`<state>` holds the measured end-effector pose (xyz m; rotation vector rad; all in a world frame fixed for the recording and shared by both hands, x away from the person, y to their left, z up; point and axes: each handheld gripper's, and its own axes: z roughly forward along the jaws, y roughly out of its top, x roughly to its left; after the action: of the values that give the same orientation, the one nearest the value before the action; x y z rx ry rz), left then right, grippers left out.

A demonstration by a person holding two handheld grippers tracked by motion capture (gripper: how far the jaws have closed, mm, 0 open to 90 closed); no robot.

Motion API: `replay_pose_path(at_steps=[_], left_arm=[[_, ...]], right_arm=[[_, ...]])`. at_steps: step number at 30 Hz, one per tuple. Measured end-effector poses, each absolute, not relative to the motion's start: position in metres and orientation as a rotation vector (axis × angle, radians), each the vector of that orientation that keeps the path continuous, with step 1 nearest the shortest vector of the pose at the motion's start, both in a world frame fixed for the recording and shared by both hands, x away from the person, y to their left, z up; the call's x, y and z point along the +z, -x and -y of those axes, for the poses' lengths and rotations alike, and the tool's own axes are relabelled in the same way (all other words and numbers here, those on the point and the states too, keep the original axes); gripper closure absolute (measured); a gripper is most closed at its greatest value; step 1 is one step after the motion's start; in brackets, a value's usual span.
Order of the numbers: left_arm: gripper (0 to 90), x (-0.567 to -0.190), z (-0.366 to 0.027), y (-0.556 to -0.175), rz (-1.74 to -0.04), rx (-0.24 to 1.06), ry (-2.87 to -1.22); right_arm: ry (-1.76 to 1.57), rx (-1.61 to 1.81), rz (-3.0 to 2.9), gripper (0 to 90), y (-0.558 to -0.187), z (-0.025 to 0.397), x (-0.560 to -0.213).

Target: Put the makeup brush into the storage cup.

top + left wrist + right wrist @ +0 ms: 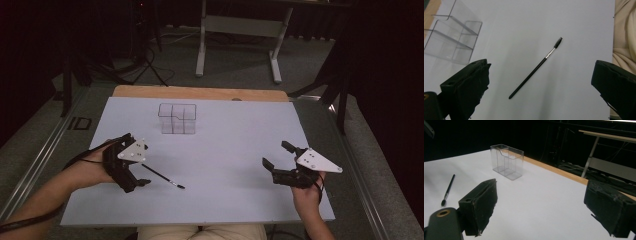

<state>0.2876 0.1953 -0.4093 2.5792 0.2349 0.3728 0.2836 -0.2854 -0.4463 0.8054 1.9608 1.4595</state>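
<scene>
My left gripper [541, 82] hangs with its jaws spread wide and holding nothing, just above the thin black brush with a small bristle head [535, 68]. The brush lies flat on the pale grey table sheet [225, 150], well apart from the clear plastic organiser box with compartments [177, 119]. I judge the brush very light, stiff and rather slippery, so it may roll. I would pinch it at the middle of the handle, not at the soft bristles. My right gripper [281, 156] is also spread, empty.
</scene>
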Motion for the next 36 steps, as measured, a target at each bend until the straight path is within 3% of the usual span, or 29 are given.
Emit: replay_pose_path(at_steps=[31,36], left_arm=[[2.6,-0.447,-0.144,-0.305,0.078,0.231,-2.852],[7.7,-0.449,-0.141,-0.311,0.146,0.228,-2.862]], right_arm=[[-0.795,1.456,-1.988,11.5,-0.284,0.283,-0.448],[-0.798,1.452,-1.989,11.5,-0.285,0.283,-0.448]])
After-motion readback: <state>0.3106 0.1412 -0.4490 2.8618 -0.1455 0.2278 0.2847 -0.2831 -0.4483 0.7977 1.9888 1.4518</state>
